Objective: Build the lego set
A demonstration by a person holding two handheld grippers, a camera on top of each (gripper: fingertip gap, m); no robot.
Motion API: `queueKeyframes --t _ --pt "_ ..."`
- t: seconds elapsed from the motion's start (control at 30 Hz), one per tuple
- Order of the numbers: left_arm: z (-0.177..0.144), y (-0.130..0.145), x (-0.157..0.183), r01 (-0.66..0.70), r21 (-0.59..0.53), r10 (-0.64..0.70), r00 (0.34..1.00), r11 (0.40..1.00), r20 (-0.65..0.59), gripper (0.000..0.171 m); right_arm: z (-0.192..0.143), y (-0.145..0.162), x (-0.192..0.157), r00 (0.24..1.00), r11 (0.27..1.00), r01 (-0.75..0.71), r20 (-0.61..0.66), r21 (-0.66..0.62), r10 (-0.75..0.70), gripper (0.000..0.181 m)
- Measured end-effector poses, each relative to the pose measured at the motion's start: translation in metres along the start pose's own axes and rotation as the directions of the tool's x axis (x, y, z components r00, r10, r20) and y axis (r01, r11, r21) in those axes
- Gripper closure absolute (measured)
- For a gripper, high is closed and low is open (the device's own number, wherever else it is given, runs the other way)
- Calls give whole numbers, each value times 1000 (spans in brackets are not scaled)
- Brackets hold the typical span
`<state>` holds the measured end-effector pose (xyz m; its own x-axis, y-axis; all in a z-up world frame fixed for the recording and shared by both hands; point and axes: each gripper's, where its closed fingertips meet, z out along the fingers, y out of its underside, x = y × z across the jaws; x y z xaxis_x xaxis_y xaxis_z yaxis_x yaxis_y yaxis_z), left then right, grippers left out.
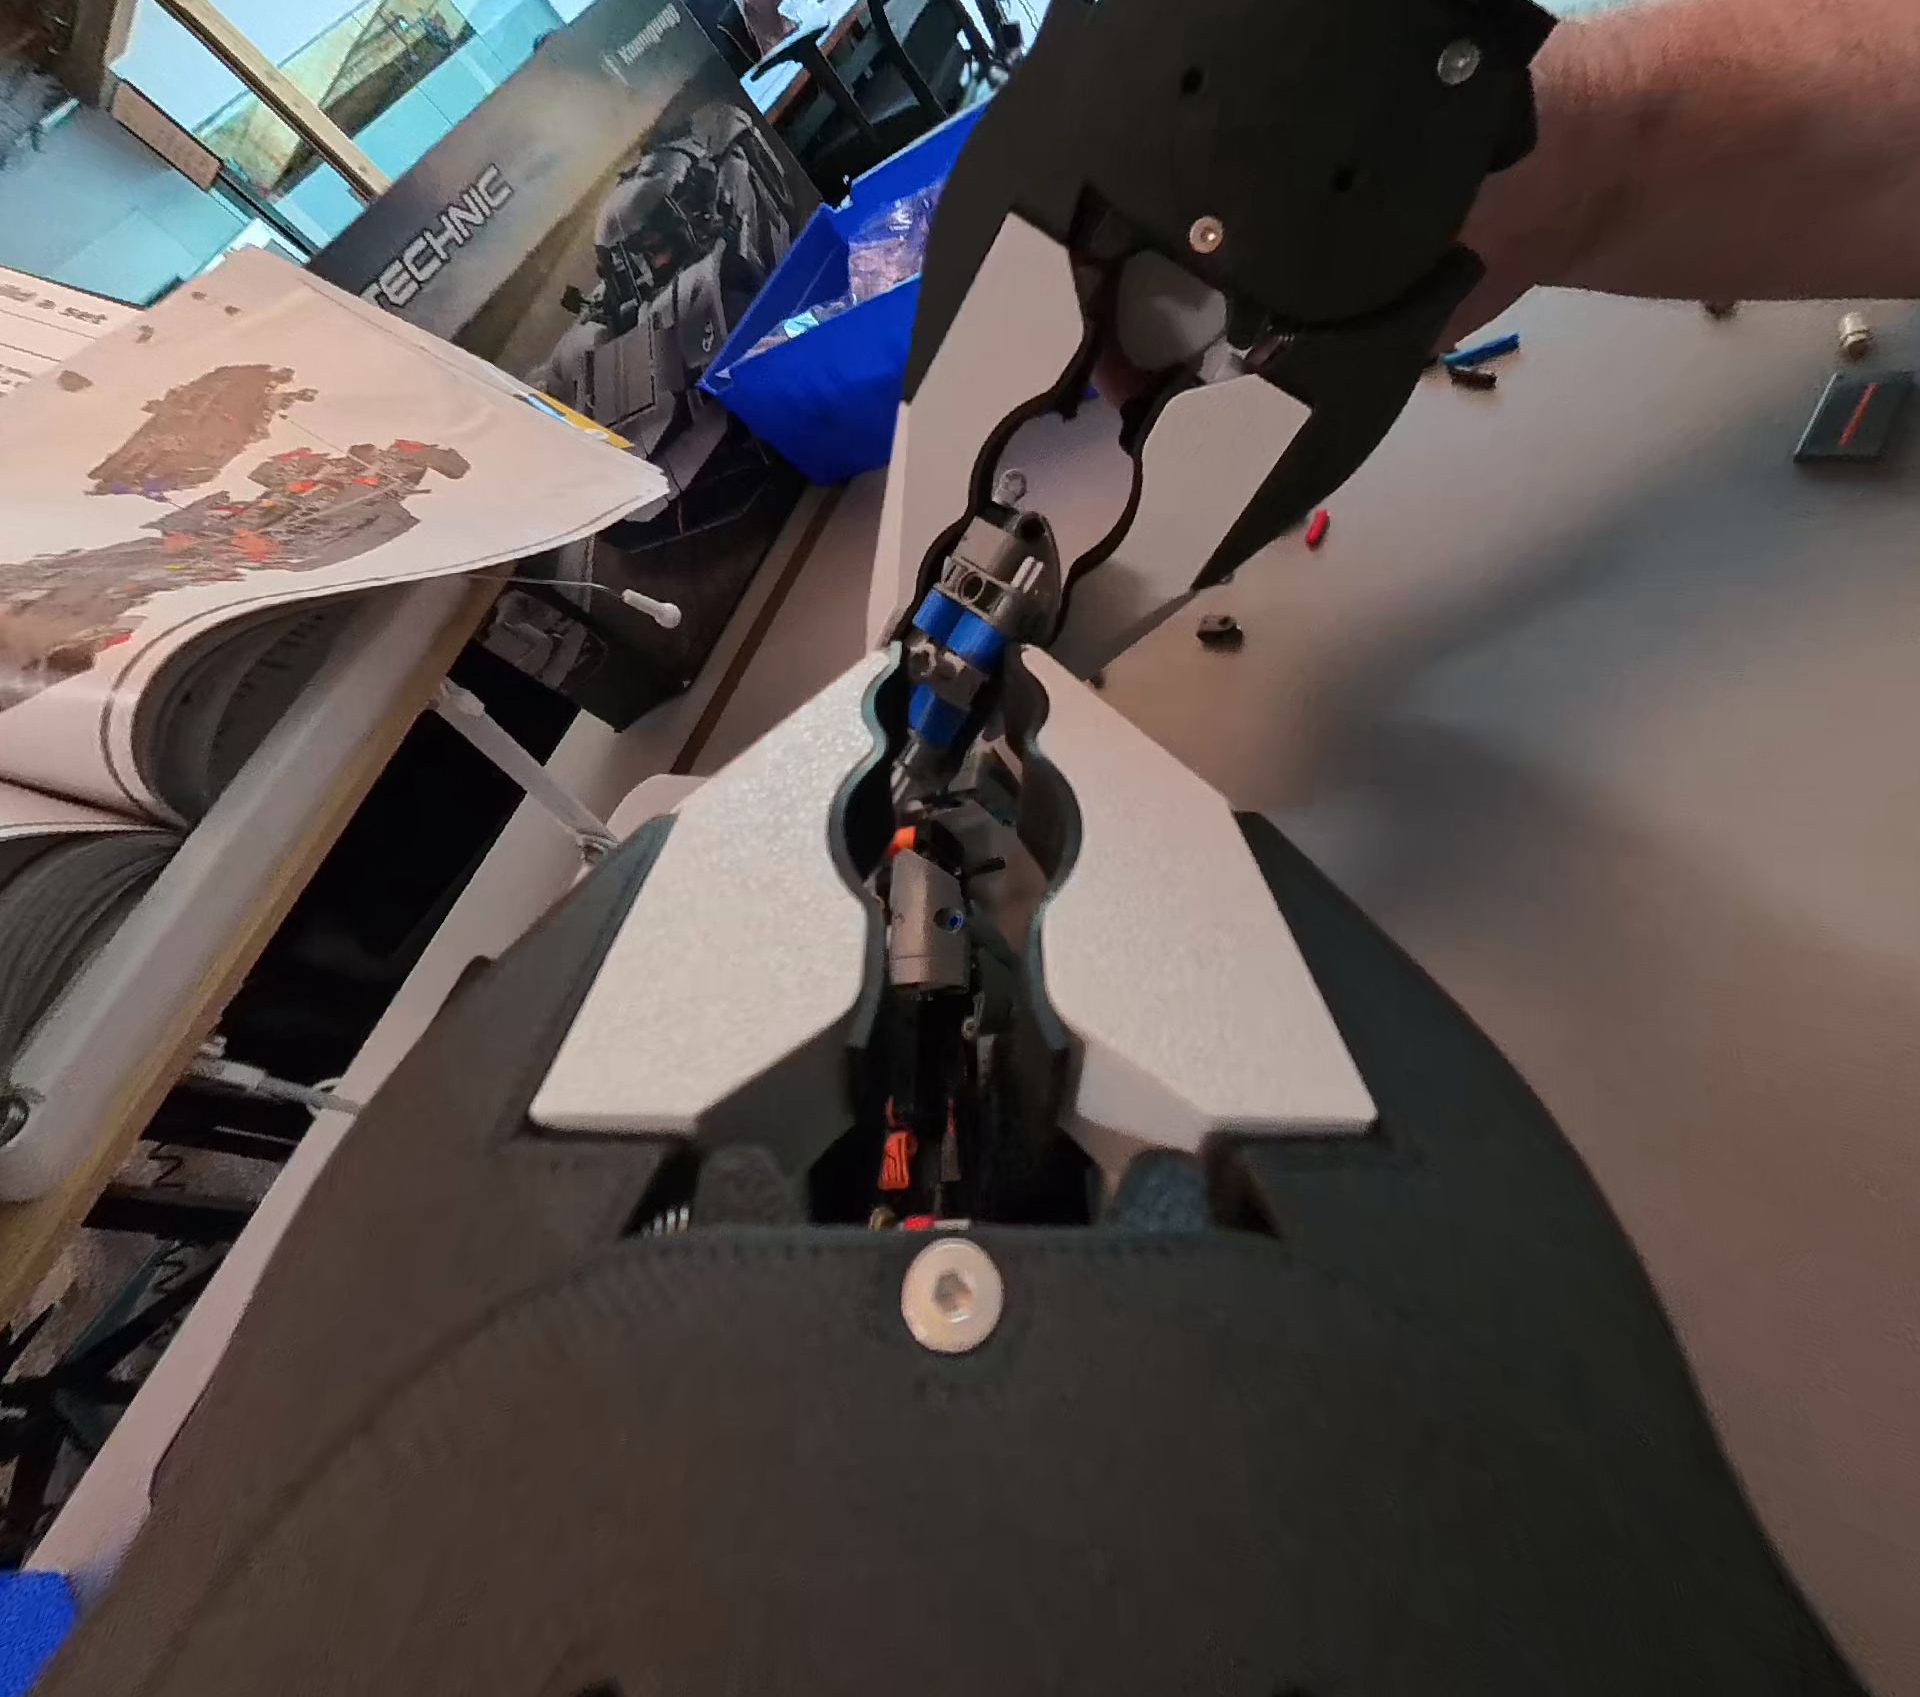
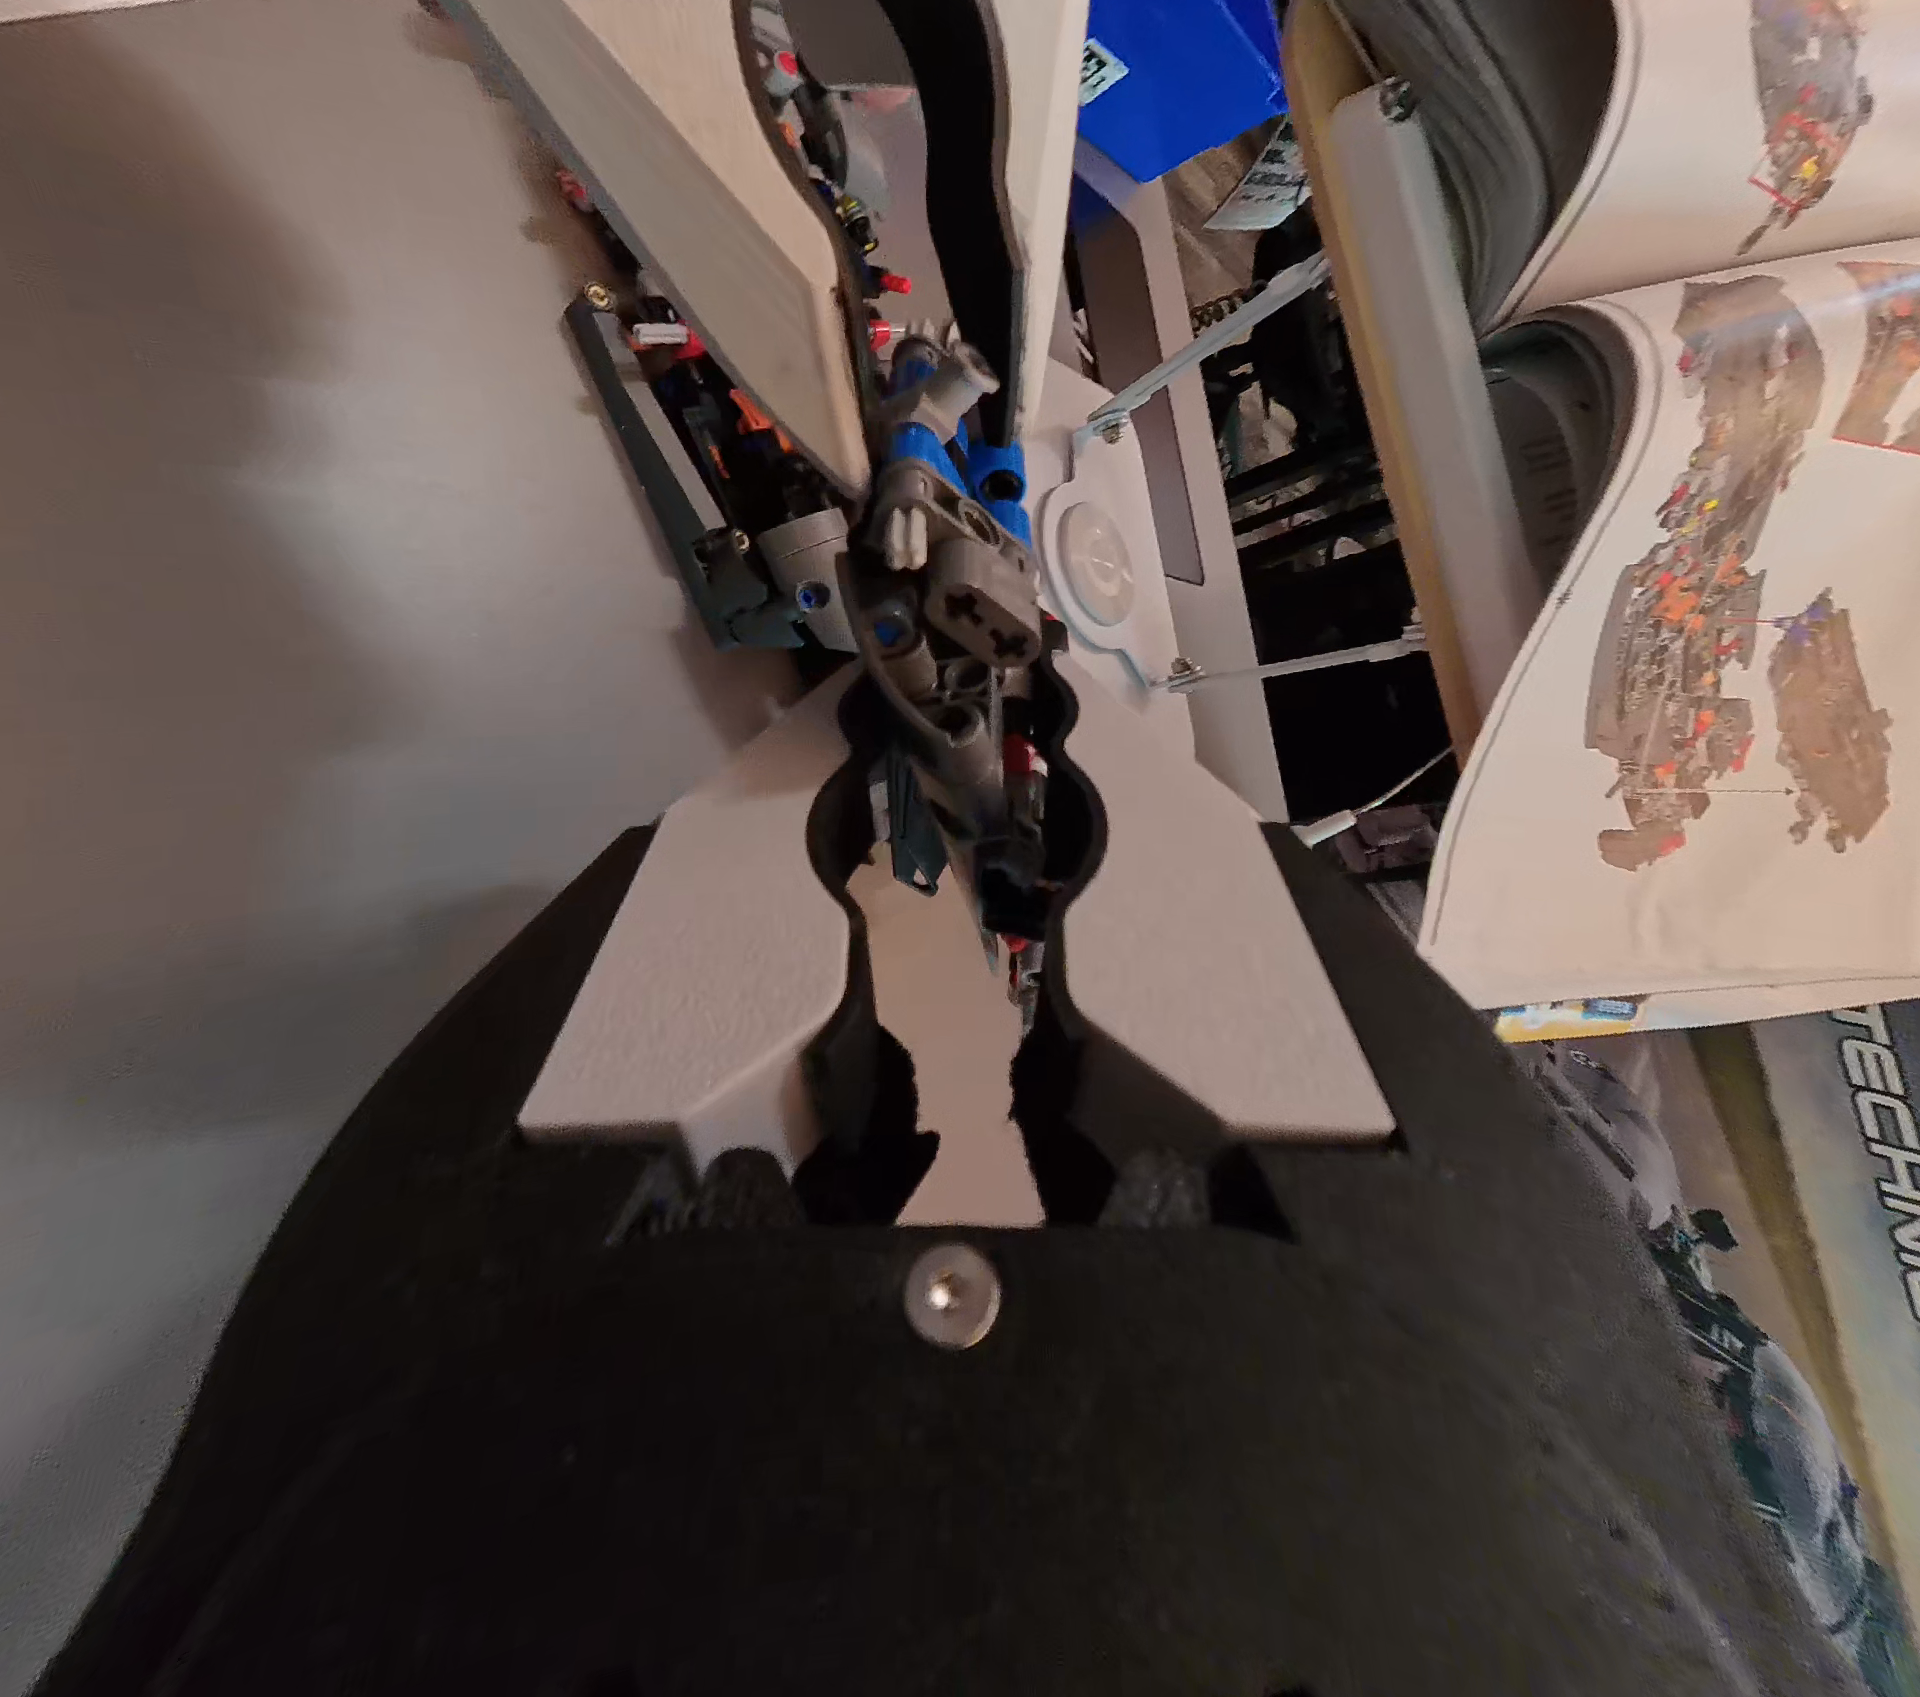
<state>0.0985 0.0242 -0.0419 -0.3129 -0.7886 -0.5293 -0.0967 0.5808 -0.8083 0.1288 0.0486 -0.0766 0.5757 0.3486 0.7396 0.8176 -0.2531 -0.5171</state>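
In the left wrist view my left gripper [image 1: 951,676] is shut on a dark lego assembly [image 1: 925,920] with a grey cylinder and orange parts. It sticks out past the fingertips with blue pins. My right gripper [image 1: 987,608] comes in from the upper right, tip to tip, shut on a grey connector piece [image 1: 992,572] that meets the blue pins. In the right wrist view my right gripper [image 2: 951,671] holds the grey connector [image 2: 977,608]. The left gripper [image 2: 935,452] reaches down from above with the long assembly [image 2: 727,525].
An open instruction booklet [image 1: 260,452] lies on a stand at the left, the set's box [image 1: 623,213] and a blue bin [image 1: 821,359] behind it. Small loose pieces [image 1: 1475,359] and a dark flat part [image 1: 1855,416] lie on the grey table [image 1: 1507,712]. A hand [image 1: 1714,120] holds the right gripper. Some 5 cm of space lies between my two pairs of fingers.
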Motion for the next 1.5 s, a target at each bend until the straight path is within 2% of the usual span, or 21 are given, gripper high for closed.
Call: queueKeyframes --t 0.2,0.5,0.6,0.73,0.83,1.13,1.3,1.4,1.5 --pt "-5 -11 -4 29 60 -30 1000 998 11 157 -5 -9 6 999 999 -21 -26 47 22 154" --pt "-7 -17 -7 35 90 -38 999 995 32 156 -6 -11 11 997 996 -49 -52 70 53 155" --pt "-10 -21 -12 72 117 -77 996 991 46 144 -7 -9 14 996 997 -50 -66 64 54 155" --pt "-2 -13 -6 6 54 -9 999 999 53 135 -9 -11 14 997 997 -38 -58 65 42 155" --pt "-2 -13 -6 -20 47 17 997 999 71 153 -9 -10 13 998 998 -17 -63 54 20 155" --pt "-8 -22 -8 4 104 -11 998 995 66 159 -13 -16 17 996 998 -9 -83 61 14 155" --pt "-11 -25 -11 23 131 -32 997 991 69 159 -14 -19 19 995 998 -5 -103 67 12 155" --pt "-17 -32 -14 63 191 -76 995 980 61 152 -15 -14 28 987 999 1 -162 39 6 155" --pt "-24 -35 -24 106 228 -126 989 968 77 145 -16 -13 29 987 998 -22 -155 54 30 155"
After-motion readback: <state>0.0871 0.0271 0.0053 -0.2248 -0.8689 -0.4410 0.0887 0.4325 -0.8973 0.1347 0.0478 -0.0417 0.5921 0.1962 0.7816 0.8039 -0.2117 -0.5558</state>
